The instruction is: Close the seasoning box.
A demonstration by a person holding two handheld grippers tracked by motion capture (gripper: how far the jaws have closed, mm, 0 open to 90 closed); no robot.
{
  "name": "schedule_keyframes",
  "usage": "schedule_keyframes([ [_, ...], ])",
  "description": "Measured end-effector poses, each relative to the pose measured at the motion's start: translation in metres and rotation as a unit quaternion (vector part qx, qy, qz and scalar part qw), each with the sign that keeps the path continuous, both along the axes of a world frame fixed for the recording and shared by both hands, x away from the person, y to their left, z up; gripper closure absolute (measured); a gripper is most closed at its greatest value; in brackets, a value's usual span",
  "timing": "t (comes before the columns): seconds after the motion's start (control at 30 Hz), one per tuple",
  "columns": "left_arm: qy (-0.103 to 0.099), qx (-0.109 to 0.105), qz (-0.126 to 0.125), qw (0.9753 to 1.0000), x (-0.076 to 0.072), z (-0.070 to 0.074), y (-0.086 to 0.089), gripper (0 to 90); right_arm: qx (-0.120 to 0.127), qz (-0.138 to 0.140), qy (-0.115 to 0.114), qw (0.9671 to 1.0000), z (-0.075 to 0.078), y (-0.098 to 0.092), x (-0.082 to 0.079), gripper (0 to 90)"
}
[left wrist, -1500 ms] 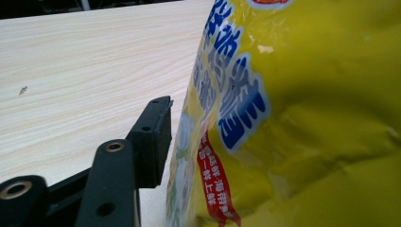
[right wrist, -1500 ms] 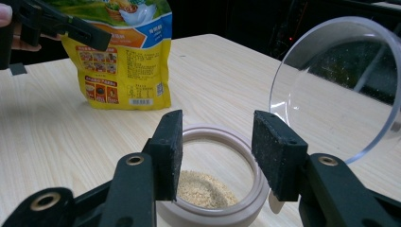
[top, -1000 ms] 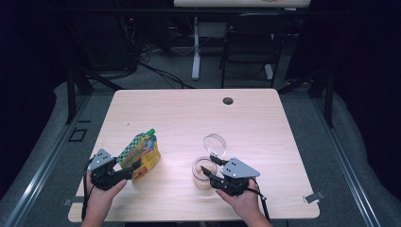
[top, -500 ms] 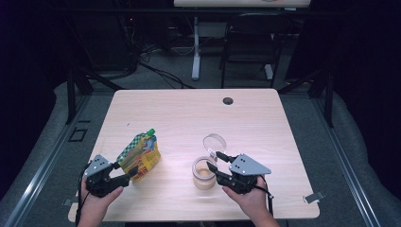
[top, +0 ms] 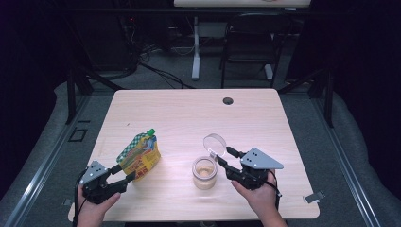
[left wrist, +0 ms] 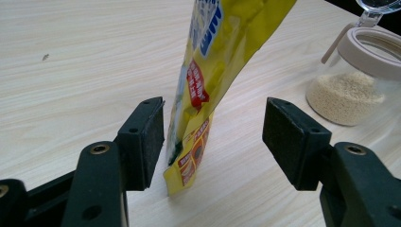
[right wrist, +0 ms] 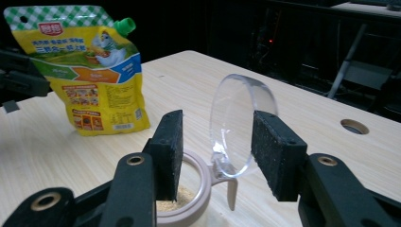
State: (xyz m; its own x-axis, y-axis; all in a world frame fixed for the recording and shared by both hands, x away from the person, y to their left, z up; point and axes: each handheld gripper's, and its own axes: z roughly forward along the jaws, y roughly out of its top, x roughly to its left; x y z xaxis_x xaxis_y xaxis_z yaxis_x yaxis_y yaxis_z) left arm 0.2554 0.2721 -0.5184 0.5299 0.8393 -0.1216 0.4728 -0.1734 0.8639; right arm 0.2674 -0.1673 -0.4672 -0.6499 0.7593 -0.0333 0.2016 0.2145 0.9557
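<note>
So my left claw (top: 124, 173) sits lower left, jaws wide around the pouch (top: 140, 154), not pinching yet. Right claw (top: 226, 158) is spread around the jar's (top: 204, 173) flipped-up lid (top: 215, 144), center frame. Next I'd guess: squeeze the pouch, lift it over to pour.

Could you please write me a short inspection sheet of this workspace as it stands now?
Surface: wooden table, one grommet hole.
Job's things: yellow pouch upright, green cap on; jar of granules, clear lid flipped up.
Clutter: nothing seen.
Grippers: left gripper open around the pouch's lower edge; right gripper open around the lid.
Cables: trailing from both grippers; more on the floor behind.
Surroundings: dark room, chair, table legs.
</note>
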Motion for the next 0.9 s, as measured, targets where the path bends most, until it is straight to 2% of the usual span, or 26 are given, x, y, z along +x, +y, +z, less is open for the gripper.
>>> schedule_keyframes([
  [0.23,0.003,-0.011,0.0,0.9999,0.0,-0.005,0.002,40.9,0.0,-0.01,0.013,0.9999,0.0,-0.011,0.004,54.4],
  [0.37,0.003,0.0,-0.005,1.0,-0.001,-0.007,0.0,40.8,0.001,-0.014,0.021,0.9997,-0.005,-0.013,0.007,51.4],
  [0.7,0.005,0.005,-0.01,0.9999,-0.002,-0.008,0.0,40.8,-0.004,-0.023,0.03,0.9993,-0.014,-0.012,0.014,48.4],
  [0.9,0.004,0.004,-0.011,0.9999,-0.003,-0.01,-0.001,40.8,0.0,-0.019,0.037,0.9991,-0.018,-0.009,0.021,48.5],
])
